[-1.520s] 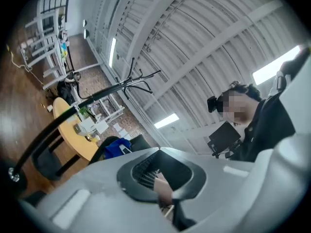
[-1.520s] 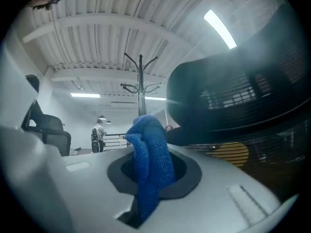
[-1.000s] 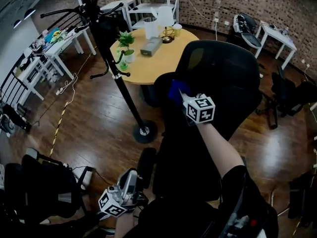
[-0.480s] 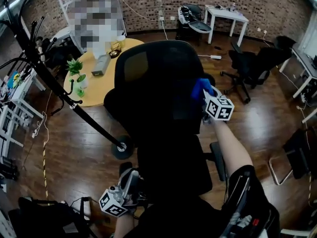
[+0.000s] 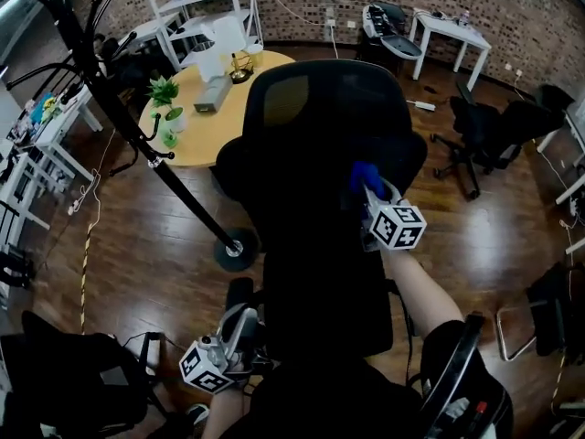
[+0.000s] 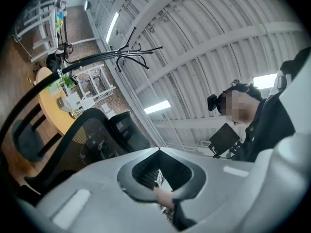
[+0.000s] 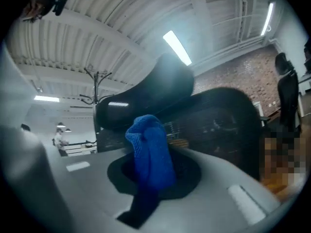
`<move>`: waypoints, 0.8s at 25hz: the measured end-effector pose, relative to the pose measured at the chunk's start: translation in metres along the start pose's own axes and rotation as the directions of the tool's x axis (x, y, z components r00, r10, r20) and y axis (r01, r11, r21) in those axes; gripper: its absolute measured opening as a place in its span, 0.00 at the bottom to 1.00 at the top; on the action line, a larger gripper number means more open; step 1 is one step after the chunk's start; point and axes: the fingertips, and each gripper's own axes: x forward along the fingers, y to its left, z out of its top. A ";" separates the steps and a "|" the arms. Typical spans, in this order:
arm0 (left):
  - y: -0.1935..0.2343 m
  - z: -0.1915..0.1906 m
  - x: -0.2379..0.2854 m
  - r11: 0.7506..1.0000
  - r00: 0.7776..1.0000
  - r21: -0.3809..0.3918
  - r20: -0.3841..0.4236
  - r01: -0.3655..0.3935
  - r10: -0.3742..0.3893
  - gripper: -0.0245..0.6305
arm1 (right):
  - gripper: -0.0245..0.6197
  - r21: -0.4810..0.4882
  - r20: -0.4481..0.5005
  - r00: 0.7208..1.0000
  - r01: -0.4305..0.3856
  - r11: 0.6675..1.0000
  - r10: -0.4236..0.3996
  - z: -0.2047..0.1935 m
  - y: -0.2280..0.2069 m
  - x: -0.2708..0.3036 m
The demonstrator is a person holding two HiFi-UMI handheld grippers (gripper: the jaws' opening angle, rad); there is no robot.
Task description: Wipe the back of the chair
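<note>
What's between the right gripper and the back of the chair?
A blue cloth, clamped in the right gripper and bunched toward the black chair back; the right gripper view shows it, the head view too.

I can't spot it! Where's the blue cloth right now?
In the head view, the blue cloth is pinched in the right claw, against the right side of the black office chair's back.

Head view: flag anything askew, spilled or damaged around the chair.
Nothing stands out. The black chair stands upright and looks intact. The right hand-held gripper holds the blue cloth at its back. Nothing looks spilled on the round table.
</note>
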 end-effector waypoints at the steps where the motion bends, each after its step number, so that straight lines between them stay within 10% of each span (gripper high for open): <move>1: -0.001 0.004 -0.005 1.000 1.000 0.007 0.015 -0.015 0.015 0.03 | 0.09 0.006 -0.023 0.998 -0.055 0.998 0.055 -0.012 0.027 0.013; 10: -0.006 0.050 -0.082 0.967 0.960 0.094 0.178 -0.235 0.216 0.03 | 0.09 0.000 -0.216 0.908 -0.369 0.930 0.360 -0.098 0.215 0.118; 20: -0.010 0.054 -0.114 0.948 0.939 0.118 0.218 -0.296 0.266 0.03 | 0.09 -0.169 -0.303 0.909 -0.348 0.922 0.288 -0.138 0.194 0.134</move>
